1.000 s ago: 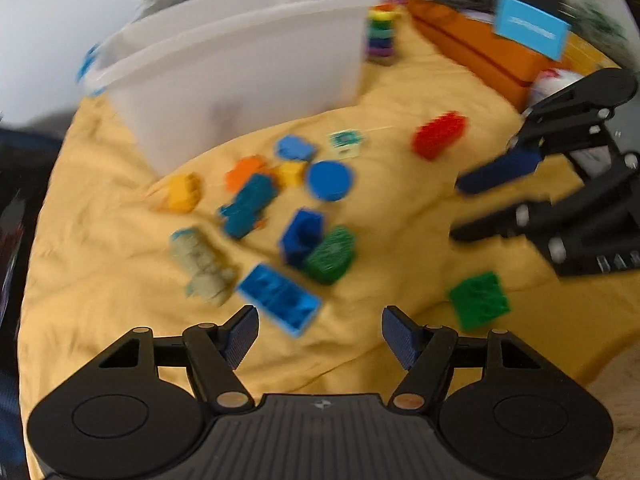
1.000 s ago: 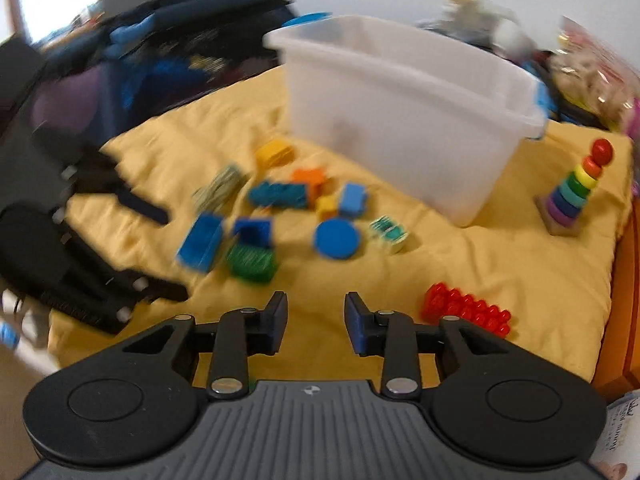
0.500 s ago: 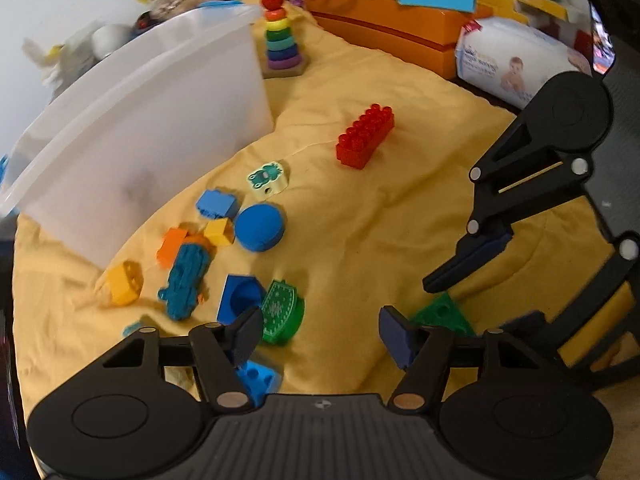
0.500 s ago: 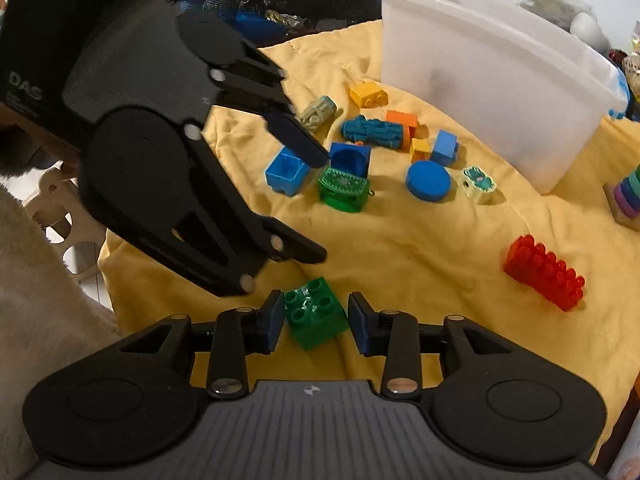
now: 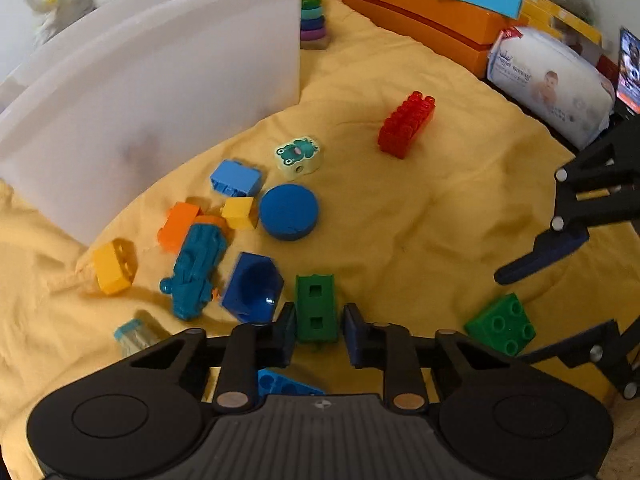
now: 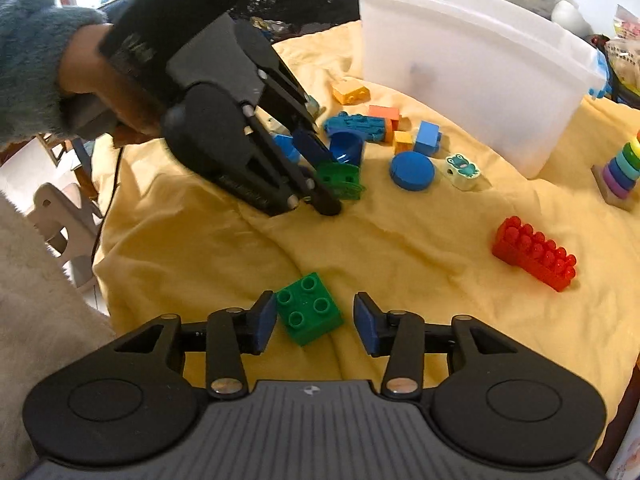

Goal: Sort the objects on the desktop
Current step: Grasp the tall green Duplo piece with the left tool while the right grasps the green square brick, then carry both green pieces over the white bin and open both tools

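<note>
In the left wrist view, the left gripper [image 5: 318, 330] is closing its jaws around a green block with square holes [image 5: 315, 309], which stands between the two blue pads; the left pad touches it, and on the right a thin gap still seems to show. At 12 o'clock from the gripper a red studded brick [image 5: 406, 124] lies well apart on the yellow cloth [image 5: 400, 216]. At about 11 o'clock sit a dark blue cup-shaped piece [image 5: 253, 288], a teal toy [image 5: 196, 268], a blue disc [image 5: 289, 211], a small yellow cube [image 5: 239, 212], an orange block [image 5: 178, 226], a light blue block [image 5: 235, 178] and a frog-printed piece [image 5: 298, 153]. A yellow block [image 5: 114, 266] lies at 10 o'clock. Beyond them, from 10 to 12 o'clock, stands the white bin [image 5: 160, 92], with a ring stacker [image 5: 313, 16] just past its far corner.

In the right wrist view, the right gripper [image 6: 316, 322] is opening its jaws; a green four-stud brick [image 6: 309, 308] lies on the cloth between the pads, close to the left one, with a clear gap to the right one. At 11 o'clock, a person's hand [image 6: 100, 80] in a fuzzy teal sleeve [image 6: 28, 60] holds the left gripper down at the toy cluster.
</note>
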Action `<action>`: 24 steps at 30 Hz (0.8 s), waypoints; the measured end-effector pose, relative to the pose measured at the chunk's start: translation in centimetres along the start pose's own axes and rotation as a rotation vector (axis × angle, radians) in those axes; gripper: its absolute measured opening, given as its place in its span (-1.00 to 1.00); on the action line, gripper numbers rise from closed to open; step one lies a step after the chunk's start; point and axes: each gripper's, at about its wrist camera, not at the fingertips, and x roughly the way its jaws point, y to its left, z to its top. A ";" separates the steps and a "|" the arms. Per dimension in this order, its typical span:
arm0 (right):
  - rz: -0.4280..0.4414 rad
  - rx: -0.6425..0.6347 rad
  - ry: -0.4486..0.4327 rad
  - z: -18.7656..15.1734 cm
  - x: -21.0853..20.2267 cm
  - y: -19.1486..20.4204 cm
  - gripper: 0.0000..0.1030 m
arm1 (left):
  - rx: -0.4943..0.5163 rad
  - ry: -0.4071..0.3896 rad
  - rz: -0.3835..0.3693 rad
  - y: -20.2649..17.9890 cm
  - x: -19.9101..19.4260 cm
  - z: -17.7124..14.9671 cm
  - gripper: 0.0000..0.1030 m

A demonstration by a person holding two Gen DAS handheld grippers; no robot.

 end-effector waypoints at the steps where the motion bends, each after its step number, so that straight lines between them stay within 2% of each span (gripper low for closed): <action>1: 0.000 -0.010 -0.003 -0.1 -0.1 0.1 -0.09 | -0.004 0.000 0.005 -0.2 -0.1 -0.1 -0.52; 10: 0.037 -0.068 0.036 0.2 1.7 0.1 -0.11 | -0.182 0.005 -0.004 -0.5 -1.4 -1.9 -0.54; 11: 0.041 -0.068 0.046 0.2 2.0 0.1 -0.23 | -0.202 0.002 0.001 -0.6 -1.8 -2.2 -0.54; 14: 0.034 -0.077 0.048 0.3 2.2 -0.1 -0.27 | -0.208 0.000 0.037 -1.1 -2.6 -3.0 -0.54; 19: -0.107 -0.003 0.011 0.7 1.5 -2.3 -0.27 | -0.210 0.022 0.082 -1.6 -2.1 -4.1 -0.50; 24: -0.127 0.022 0.038 0.6 2.7 -2.7 -0.24 | -0.211 0.008 0.096 -1.9 -2.1 -4.3 -0.53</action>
